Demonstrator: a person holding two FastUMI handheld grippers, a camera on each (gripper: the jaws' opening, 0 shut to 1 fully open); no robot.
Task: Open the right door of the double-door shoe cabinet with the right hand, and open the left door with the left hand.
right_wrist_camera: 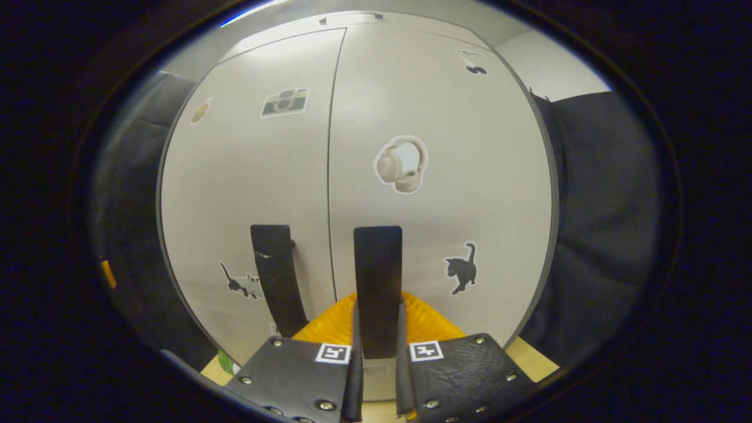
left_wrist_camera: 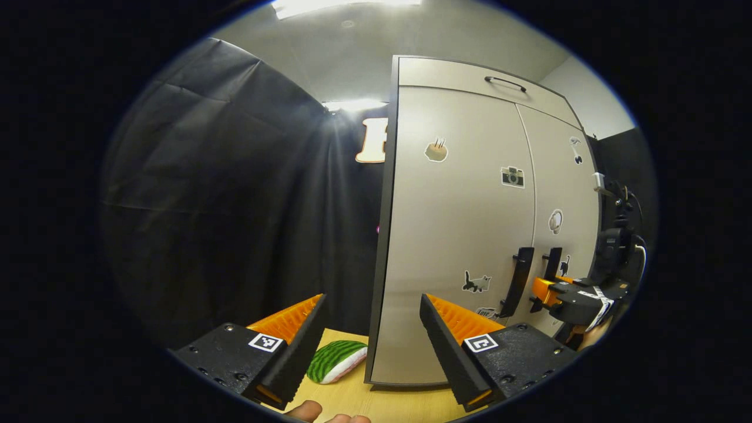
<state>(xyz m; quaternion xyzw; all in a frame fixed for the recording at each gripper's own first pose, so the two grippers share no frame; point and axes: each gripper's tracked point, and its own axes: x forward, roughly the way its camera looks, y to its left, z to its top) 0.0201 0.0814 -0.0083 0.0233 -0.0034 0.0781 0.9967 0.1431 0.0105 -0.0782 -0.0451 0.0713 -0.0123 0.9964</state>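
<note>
At right door handle (right_wrist_camera: 378,288): right tongs (right_wrist_camera: 378,329) clamped; left tongs (left_wrist_camera: 371,329) apart, level, short of cabinet (left_wrist_camera: 464,235).

The right gripper (right_wrist_camera: 378,346) has its fingers (right_wrist_camera: 354,352) pressed on the right door handle (right_wrist_camera: 378,282). Both cabinet doors (right_wrist_camera: 446,147) sit flush.

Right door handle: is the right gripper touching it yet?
Touching. In the right gripper view, the right gripper has both jaws pressed against the sides of the right door handle, with no gap showing.
</note>
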